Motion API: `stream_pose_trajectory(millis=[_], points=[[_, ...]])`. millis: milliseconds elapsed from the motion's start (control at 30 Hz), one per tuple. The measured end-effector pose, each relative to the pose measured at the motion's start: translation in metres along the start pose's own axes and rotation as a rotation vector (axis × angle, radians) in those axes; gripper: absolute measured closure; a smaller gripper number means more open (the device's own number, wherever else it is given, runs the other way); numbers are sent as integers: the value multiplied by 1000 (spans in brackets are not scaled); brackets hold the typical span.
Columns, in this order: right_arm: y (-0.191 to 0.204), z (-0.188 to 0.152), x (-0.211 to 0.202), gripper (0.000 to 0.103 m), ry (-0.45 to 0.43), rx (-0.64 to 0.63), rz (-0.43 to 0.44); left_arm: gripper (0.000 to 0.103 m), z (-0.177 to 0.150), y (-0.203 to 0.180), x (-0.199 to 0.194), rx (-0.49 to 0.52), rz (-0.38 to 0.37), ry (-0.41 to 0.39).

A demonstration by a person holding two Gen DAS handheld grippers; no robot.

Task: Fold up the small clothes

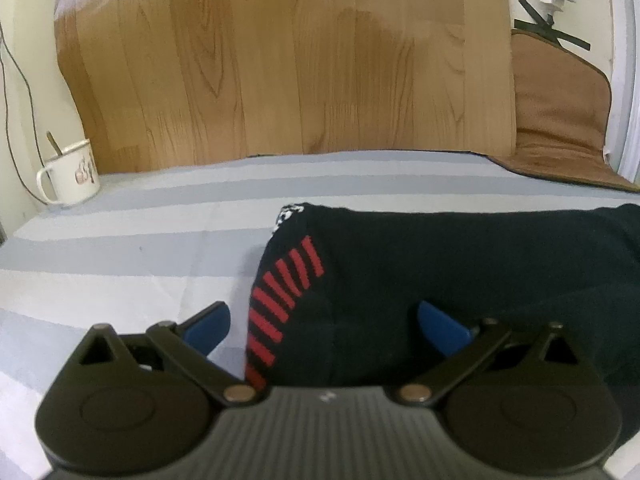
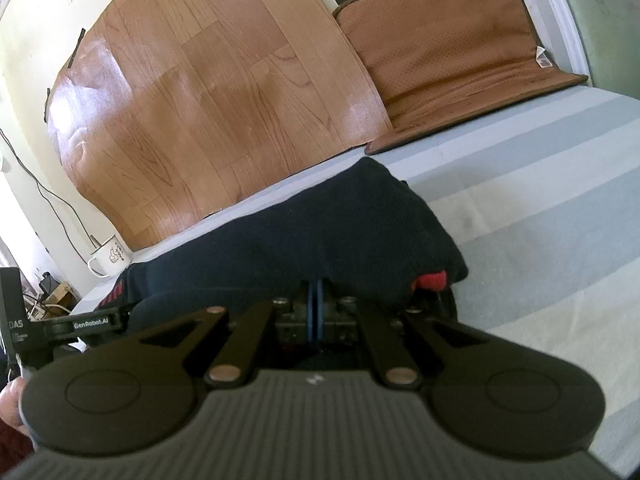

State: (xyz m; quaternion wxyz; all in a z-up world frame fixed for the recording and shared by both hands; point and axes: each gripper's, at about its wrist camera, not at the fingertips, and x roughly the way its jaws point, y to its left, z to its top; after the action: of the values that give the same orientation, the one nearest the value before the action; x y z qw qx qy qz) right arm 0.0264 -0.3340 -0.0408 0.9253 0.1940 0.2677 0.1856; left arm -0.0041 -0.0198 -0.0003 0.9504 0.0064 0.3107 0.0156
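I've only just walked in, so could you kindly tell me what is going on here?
A person holding two grippers is folding a dark navy knitted garment with red stripes on a grey-and-white striped bedsheet. The left gripper is open, its blue fingers straddling the garment's striped end. The right gripper is shut at the garment's near edge; whether it pinches cloth is unclear. A white enamel mug stands behind.

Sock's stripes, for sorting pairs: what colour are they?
Red stripes on the black sock, clearest in the left wrist view.
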Motion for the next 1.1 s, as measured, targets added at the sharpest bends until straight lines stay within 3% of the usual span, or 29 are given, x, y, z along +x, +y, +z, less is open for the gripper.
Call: stream_pose_trajectory(millis=[700, 767, 833, 933, 1100], points=[[4, 2, 0, 96, 7, 3, -14, 0, -1, -4, -3, 43, 24, -13], [4, 2, -1, 88, 8, 12, 2, 0, -1, -4, -3, 45, 26, -14], [7, 3, -3, 61, 10, 3, 38, 0, -1, -5, -4, 48, 28, -16], [21, 0, -16, 32, -30, -7, 64, 0, -1, -4, -4, 56, 34, -20], [36, -1, -41, 30, -100, -32, -22, 0, -1, -4, -5, 64, 38, -24]])
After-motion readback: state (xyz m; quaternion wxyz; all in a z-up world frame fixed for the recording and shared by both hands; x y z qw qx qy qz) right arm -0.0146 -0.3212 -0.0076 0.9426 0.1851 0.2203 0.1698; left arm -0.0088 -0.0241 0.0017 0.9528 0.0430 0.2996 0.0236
